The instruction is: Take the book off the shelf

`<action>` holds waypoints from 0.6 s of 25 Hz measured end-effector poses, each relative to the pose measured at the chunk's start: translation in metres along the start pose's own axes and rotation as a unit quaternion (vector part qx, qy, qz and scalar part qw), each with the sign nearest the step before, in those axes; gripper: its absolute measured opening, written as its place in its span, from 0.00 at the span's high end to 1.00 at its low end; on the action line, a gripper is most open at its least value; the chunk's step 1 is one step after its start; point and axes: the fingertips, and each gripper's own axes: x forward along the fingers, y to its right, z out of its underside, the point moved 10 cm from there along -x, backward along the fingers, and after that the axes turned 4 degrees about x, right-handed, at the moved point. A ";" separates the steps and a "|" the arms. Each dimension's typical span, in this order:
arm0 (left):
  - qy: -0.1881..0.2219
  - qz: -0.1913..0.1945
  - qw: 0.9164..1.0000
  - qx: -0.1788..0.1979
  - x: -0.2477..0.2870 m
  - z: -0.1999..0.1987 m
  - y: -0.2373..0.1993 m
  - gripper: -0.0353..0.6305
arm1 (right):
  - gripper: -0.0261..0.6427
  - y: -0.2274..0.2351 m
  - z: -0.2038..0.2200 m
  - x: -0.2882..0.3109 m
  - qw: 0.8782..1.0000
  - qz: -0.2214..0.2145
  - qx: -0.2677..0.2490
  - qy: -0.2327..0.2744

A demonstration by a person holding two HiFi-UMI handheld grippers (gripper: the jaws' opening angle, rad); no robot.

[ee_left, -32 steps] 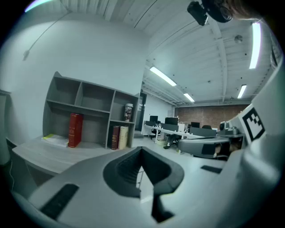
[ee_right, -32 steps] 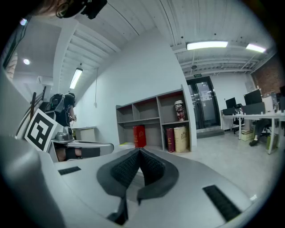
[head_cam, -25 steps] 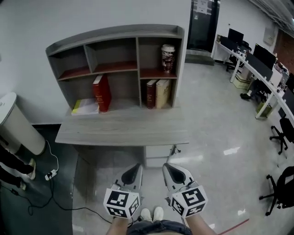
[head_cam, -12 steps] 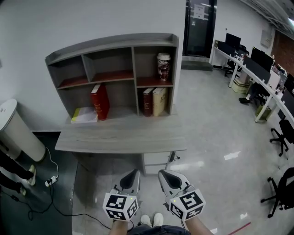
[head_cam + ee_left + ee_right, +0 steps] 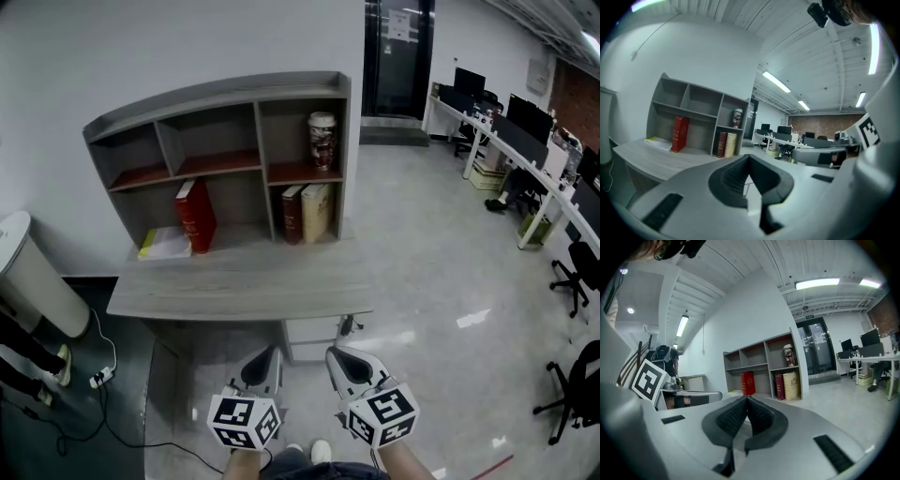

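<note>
1. Head view: left gripper (image 5: 265,362) and right gripper (image 5: 349,360) are hovering near, short of the desk (image 5: 234,281). The red book (image 5: 196,216) is leaning in the shelf (image 5: 216,94)'s lower left bay, far off, spine outward.
2. Left gripper view: jaws are pressing together, empty.
3. Right gripper view: jaws are likewise meeting on nothing, probably because no book is reachable yet.

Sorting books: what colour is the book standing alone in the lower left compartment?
Red; the book shows best in head view.
</note>
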 end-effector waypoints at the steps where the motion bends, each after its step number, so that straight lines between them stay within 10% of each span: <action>1: 0.001 -0.002 1.000 0.002 0.002 -0.001 0.000 0.93 | 0.95 0.002 -0.001 0.000 1.000 0.001 0.000 0.000; 15: -0.005 -0.004 1.000 0.021 0.026 -0.009 0.014 0.93 | 0.95 0.029 -0.007 -0.003 1.000 0.012 -0.003 0.011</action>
